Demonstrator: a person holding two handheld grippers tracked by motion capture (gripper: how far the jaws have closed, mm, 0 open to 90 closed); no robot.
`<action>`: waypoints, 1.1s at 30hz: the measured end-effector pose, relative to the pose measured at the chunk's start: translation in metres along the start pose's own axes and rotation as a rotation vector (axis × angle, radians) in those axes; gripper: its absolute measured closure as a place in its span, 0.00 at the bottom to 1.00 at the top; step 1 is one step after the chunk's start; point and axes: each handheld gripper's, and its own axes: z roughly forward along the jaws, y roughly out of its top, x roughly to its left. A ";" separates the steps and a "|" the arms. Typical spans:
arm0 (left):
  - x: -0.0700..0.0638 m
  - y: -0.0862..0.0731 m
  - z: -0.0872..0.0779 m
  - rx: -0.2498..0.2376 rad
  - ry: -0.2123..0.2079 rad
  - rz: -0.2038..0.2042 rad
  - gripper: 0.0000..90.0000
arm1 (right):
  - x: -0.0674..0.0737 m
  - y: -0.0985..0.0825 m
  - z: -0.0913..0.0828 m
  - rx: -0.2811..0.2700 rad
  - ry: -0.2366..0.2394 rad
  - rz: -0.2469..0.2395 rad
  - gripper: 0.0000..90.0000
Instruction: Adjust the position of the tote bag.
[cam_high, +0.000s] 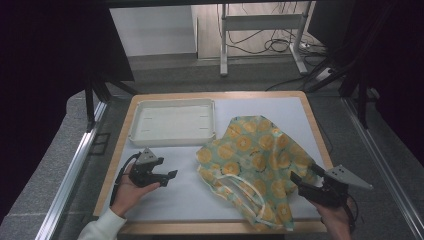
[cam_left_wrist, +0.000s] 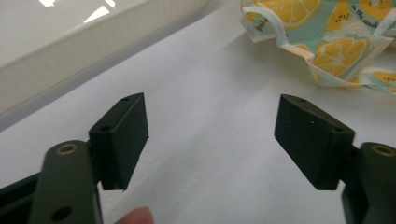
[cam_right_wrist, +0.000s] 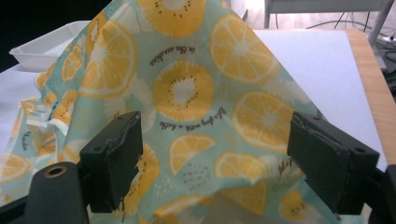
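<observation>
Lemon-print cloth (cam_high: 252, 167) lies crumpled on the right half of the white table mat (cam_high: 185, 192), one fold peaked up toward the far side and its near edge reaching down to the wooden table border (cam_high: 314, 125). A white-trimmed hem curls along its near left part. In the right gripper view the fabric (cam_right_wrist: 187, 93) rises like a tent, printed with orange-yellow citrus slices on pale teal.

Right gripper (cam_high: 300, 181) sits at the near right corner of the cloth, held in the person's right hand (cam_high: 337, 220), its grey three-cornered plate pointing off to the right. Its jaws stand spread wide; the fabric lies between and beyond them, but the pads are not pressing on it.

Left gripper (cam_high: 169, 175) rests low over the bare mat in the person's left hand (cam_high: 131, 192), well apart from the cloth's left edge and pointing toward it. Its jaws are also spread wide, with nothing between them. In the left gripper view a corner of the cloth (cam_left_wrist: 327, 42) shows at the upper right.

White tray (cam_high: 172, 121) sits at the far left of the mat, just beside the cloth's upper left edge.
</observation>
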 end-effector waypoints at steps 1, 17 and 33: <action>0.000 0.000 0.000 0.000 0.000 0.000 0.31 | -0.001 0.000 0.000 0.001 -0.001 -0.005 0.21; -0.008 0.005 -0.005 -0.049 -0.052 -0.009 0.35 | -0.005 -0.009 -0.009 0.005 -0.039 -0.010 0.23; -0.013 0.008 0.000 -0.028 -0.071 0.014 0.36 | -0.004 -0.017 -0.012 0.013 -0.023 -0.045 0.24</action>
